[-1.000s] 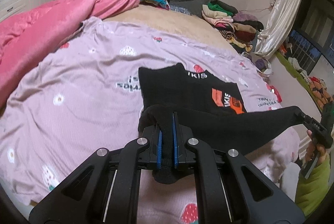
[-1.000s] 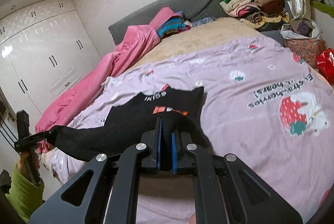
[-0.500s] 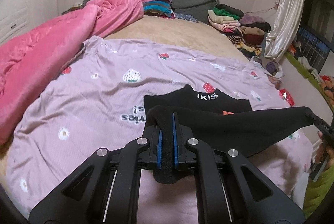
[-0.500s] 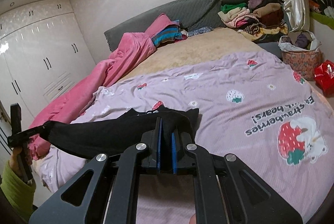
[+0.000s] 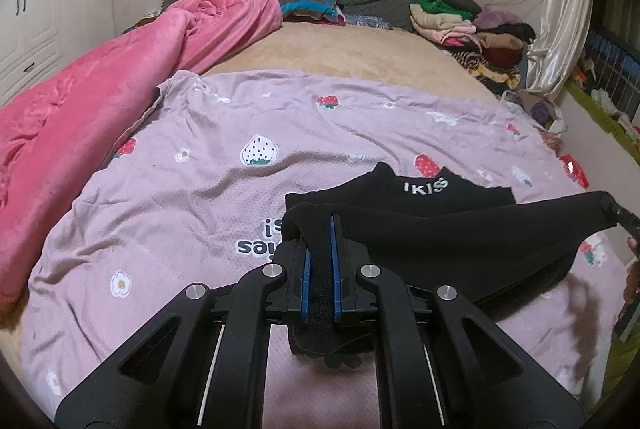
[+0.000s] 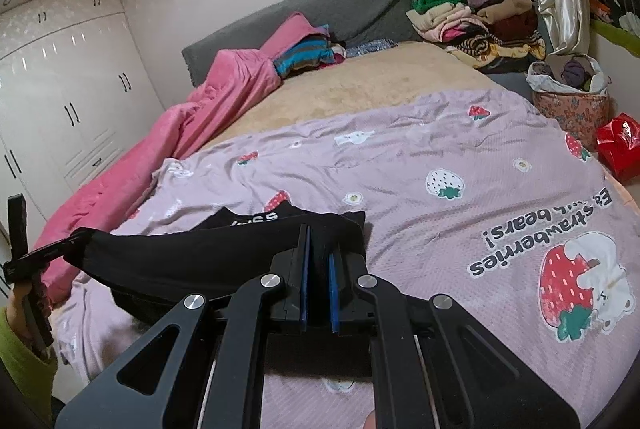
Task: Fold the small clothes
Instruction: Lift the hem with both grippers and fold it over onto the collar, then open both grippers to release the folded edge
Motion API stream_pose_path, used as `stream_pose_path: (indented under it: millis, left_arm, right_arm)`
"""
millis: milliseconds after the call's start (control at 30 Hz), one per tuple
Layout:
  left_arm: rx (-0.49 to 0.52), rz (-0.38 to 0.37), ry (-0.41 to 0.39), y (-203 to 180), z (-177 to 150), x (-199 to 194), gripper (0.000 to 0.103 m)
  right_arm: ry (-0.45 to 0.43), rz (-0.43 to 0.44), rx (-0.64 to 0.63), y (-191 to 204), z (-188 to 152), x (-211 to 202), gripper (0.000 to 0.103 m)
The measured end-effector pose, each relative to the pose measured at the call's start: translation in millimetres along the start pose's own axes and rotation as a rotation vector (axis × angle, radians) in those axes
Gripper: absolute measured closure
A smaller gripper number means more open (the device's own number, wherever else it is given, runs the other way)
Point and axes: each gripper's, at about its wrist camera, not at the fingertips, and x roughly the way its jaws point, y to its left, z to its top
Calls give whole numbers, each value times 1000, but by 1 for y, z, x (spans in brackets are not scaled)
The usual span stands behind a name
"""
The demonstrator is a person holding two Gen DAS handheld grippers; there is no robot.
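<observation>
black garment (image 5: 460, 233), white lettering: stretched between both grippers above the lilac strawberry sheet (image 5: 200, 189) on the bed, its far part lying on the sheet. left gripper (image 5: 320, 253): jaws clamped on one end of the cloth. right gripper (image 6: 318, 261): jaws clamped on the other end.

Left tongs (image 5: 319, 265): clamped on a fold of the black fabric garment (image 5: 460, 233)
Garment: stretched rightward to the right tongs (image 5: 624, 219), far part lying on the lilac strawberry-print bedsheet (image 5: 200, 197)
Bed's left side: crumpled pink plush blanket (image 5: 100, 101)
Far right: pile of folded clothes (image 5: 468, 25)
</observation>
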Motion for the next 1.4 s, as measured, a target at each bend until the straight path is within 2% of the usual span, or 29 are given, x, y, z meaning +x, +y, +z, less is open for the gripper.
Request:
stream_pose_path:
  millis: [200,667,767,800,833,900,967,1033,1067,1100,1200,1400]
  left_arm:
    - [-2,16,44,4,-3,26,101]
    - [1,29,88,6,-5,57,99]
    - [2,31,99,6,-7,63,98]
    - [-1,30,102,7,-8,64,98]
    - [-3,30,104,7,-9,65,98]
    - [-10,20,103,9,-10,66,96]
    - [-18,8,95,9,-11,64,92]
    - [-24,4,80,9,-11,61,88]
    - [-21,19,70,9,-11,60,76]
    - [-12,37,59,9,-10,57,72]
    - [-19,36,40,11,-9,50,71]
    - [19,26,30,2,-17,40,69]
  right_arm:
    - [37,-15,4,-4,-1,25,96]
    - [87,-67,8,-9,-11,60,96]
    - [97,-77,1,-7,-14,64,93]
    - [101,-82,-3,-6,-15,66,86]
    - [99,-96,-12,-5,-15,67,70]
    - [89,-110,-17,-5,-16,65,58]
    - [83,-113,-21,-3,-15,64,58]
    - [71,-117,-34,-1,-16,59,52]
    - [65,-121,-43,0,-16,57,51]
    - [61,-120,-53,2,-17,55,50]
    - [49,-106,-79,9,-18,48,47]
    - [63,-67,-158,31,-29,43,47]
